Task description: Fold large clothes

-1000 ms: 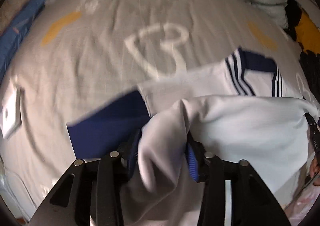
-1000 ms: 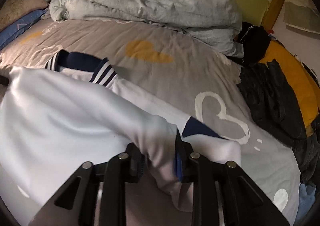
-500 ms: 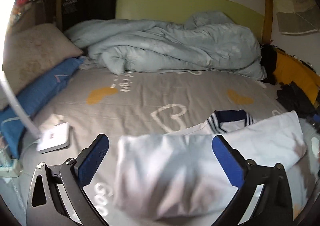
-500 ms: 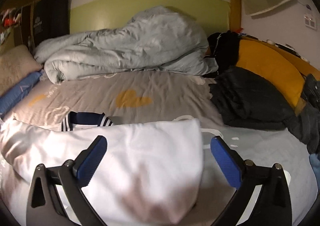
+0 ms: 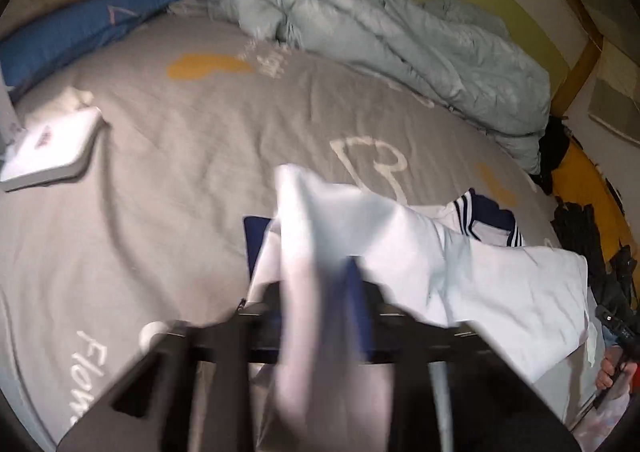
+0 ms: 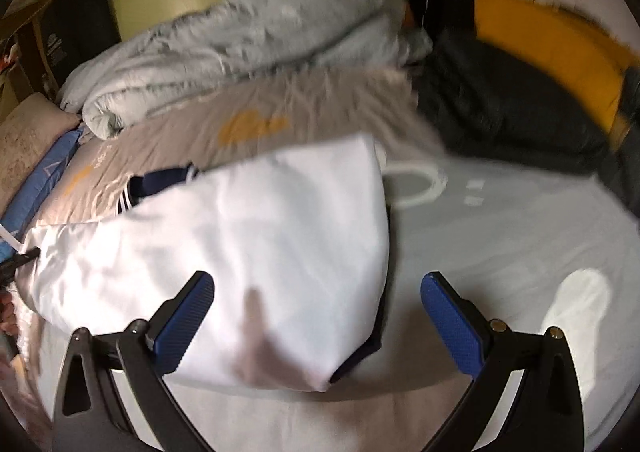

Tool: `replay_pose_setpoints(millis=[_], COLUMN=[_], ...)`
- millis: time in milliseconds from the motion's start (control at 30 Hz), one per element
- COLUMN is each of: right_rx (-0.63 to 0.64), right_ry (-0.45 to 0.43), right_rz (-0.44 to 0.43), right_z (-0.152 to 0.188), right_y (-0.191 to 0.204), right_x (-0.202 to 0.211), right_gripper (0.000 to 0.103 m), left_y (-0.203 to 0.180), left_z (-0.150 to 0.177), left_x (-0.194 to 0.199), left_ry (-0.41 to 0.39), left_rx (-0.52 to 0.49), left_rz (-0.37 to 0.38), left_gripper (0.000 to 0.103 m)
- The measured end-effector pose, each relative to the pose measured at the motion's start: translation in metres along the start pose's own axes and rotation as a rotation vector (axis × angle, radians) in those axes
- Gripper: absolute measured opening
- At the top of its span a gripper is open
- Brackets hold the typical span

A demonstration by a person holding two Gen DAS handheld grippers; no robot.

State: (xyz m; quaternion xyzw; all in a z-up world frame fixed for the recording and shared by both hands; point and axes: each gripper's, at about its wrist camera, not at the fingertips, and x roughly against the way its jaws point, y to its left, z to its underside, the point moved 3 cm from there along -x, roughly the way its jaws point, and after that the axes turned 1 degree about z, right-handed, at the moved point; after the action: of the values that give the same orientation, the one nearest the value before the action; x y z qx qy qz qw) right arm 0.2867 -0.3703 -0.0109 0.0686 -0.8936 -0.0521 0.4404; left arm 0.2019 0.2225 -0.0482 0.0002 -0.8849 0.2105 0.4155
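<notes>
A white garment [image 6: 260,220] with a navy striped collar [image 6: 160,182] lies folded over on the grey bed sheet [image 6: 500,220]. It also shows in the left wrist view [image 5: 500,284], collar [image 5: 486,222] at the far side. My left gripper [image 5: 320,292] is shut on a raised fold of the white garment, lifting its left edge; the view is blurred. My right gripper [image 6: 318,306] is open and empty, its blue pads [image 6: 452,320] on either side of the garment's right end, just above it.
A crumpled pale blue duvet [image 5: 380,36] lies along the head of the bed. Blue and beige pillows [image 5: 80,24] sit at the left, with a white flat box [image 5: 52,152]. Dark clothes [image 6: 500,108] and a yellow cushion [image 6: 552,36] lie at the right.
Half a second ago both grippers were open over the folded garment. Now the left gripper has shut on the garment's left edge and lifted it. The right gripper stays open and has tilted.
</notes>
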Motion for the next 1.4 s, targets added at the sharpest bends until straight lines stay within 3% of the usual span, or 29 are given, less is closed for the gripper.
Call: replay_pose_setpoints(millis=[33, 100, 133, 167, 233, 333, 400, 567, 633, 667, 700, 767, 867, 900, 967, 1067, 1133, 1200, 1300, 1400], right_rx=[-0.026, -0.058, -0.062, -0.064, -0.079, -0.035, -0.012, -0.028, 0.010, 0.041, 0.067, 0.071, 0.026, 0.031, 0.082, 0.155, 0.195, 0.229, 0.247, 0.252], right_ry=[0.029, 0.087, 0.110, 0.108, 0.014, -0.122, -0.153, -0.001, -0.025, -0.054, -0.093, -0.137, -0.158, -0.169, -0.176, -0.133, -0.094, -0.056, 0.015, 0.084], right_rz=[-0.039, -0.126, -0.136, -0.120, -0.102, -0.065, 0.005, 0.085, 0.133, 0.177, 0.212, 0.175, 0.048, 0.023, -0.033, -0.096, -0.121, -0.115, -0.048, 0.024], right_z=[0.001, 0.004, 0.006, 0.006, 0.004, -0.002, -0.006, 0.006, 0.008, 0.006, 0.005, 0.006, 0.005, 0.005, 0.010, 0.022, 0.035, 0.043, 0.053, 0.062], right_y=[-0.005, -0.011, -0.012, -0.014, -0.015, -0.005, -0.002, -0.010, -0.006, 0.000, 0.004, 0.008, 0.016, 0.020, 0.041, 0.071, 0.089, 0.100, 0.104, 0.099], right_x=[-0.008, -0.022, -0.028, -0.031, -0.022, 0.004, 0.010, -0.026, -0.022, -0.015, -0.003, 0.016, 0.038, 0.042, 0.049, 0.045, 0.037, 0.026, 0.005, -0.018], right_gripper=[0.095, 0.059, 0.029, 0.009, 0.004, 0.003, 0.003, 0.003, 0.007, 0.010, 0.012, 0.021, 0.035, 0.038, 0.056, 0.073, 0.083, 0.084, 0.086, 0.086], left_y=[-0.003, -0.013, -0.018, -0.023, -0.033, -0.051, -0.054, -0.036, -0.037, -0.040, -0.045, -0.058, -0.082, -0.089, -0.102, -0.124, -0.136, -0.141, -0.141, -0.140], left_z=[0.000, -0.003, -0.006, -0.010, -0.020, -0.037, -0.043, -0.031, -0.023, -0.020, -0.020, -0.017, -0.004, 0.004, 0.021, 0.049, 0.068, 0.080, 0.090, 0.090], left_x=[-0.003, -0.002, 0.000, 0.004, 0.014, 0.042, 0.050, 0.006, 0.002, 0.007, 0.016, 0.038, 0.067, 0.074, 0.077, 0.062, 0.043, 0.025, -0.002, -0.018], left_ry=[-0.006, -0.057, -0.087, -0.125, -0.191, -0.297, -0.324, -0.178, -0.176, -0.188, -0.214, -0.281, -0.311, -0.300, -0.224, -0.104, -0.038, 0.007, 0.057, 0.080], left_rx=[-0.022, -0.100, -0.143, -0.180, -0.220, -0.252, -0.257, -0.301, -0.333, -0.334, -0.328, -0.331, -0.342, -0.333, -0.320, -0.337, -0.371, -0.386, -0.406, -0.386], left_rz=[-0.013, -0.094, -0.137, -0.182, -0.224, -0.206, -0.226, -0.360, -0.396, -0.394, -0.378, -0.333, -0.265, -0.217, -0.145, -0.047, -0.049, -0.069, -0.134, -0.145], left_gripper=[0.003, 0.002, 0.002, 0.002, 0.002, 0.002, 0.003, 0.004, 0.010, 0.018, 0.033, 0.048, 0.048, 0.048, 0.048, 0.048, 0.048, 0.048, 0.048, 0.048])
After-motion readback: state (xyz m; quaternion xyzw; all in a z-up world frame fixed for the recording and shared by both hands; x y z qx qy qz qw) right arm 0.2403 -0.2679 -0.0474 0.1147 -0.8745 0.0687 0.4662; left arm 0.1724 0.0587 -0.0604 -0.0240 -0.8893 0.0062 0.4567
